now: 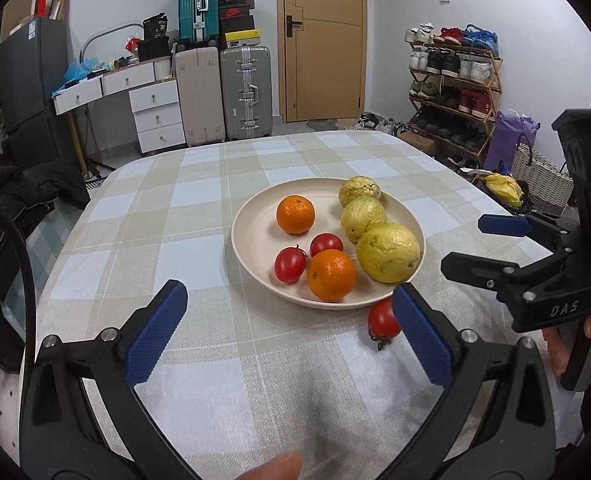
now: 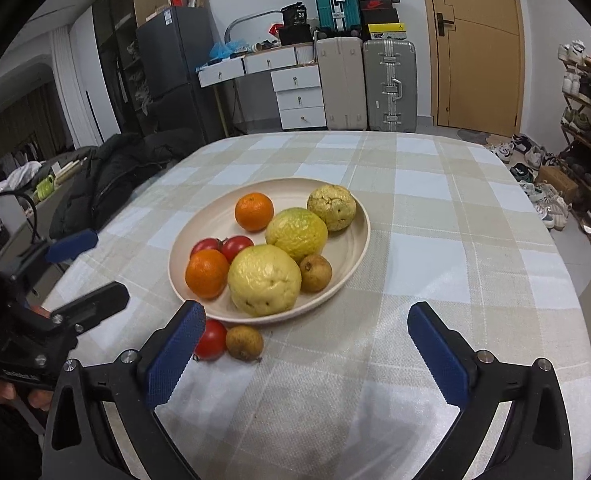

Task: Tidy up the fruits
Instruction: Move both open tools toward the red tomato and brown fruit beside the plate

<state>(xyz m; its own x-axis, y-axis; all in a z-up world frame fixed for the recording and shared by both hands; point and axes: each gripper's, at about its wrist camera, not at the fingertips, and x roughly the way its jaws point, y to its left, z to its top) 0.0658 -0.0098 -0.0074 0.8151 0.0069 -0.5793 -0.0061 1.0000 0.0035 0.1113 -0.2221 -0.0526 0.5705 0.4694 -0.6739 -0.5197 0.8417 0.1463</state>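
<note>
Both tools, left tool (image 1: pixel 291 332) and right tool (image 2: pixel 307 344), are held wide and empty. The stray tomato (image 2: pixel 210 339) and the small brown fruit (image 2: pixel 244 343) are found off the plate (image 2: pixel 359 240), toward the near edge of the surface (image 2: pixel 455 240), just beside the right tool's left finger (image 2: pixel 175 354).

Left gripper (image 1: pixel 291 334) jaws wide apart, empty; right gripper (image 2: pixel 307 350) jaws wide apart, empty; both angled downward.

A tan wooden door (image 1: pixel 322 40) stands in a white wall (image 1: pixel 407 20), flanked by stacked hard-shell suitcases (image 1: pixel 223 96), a white drawer desk (image 1: pixel 135 96) and a wooden shoe rack (image 1: pixel 453 84).
</note>
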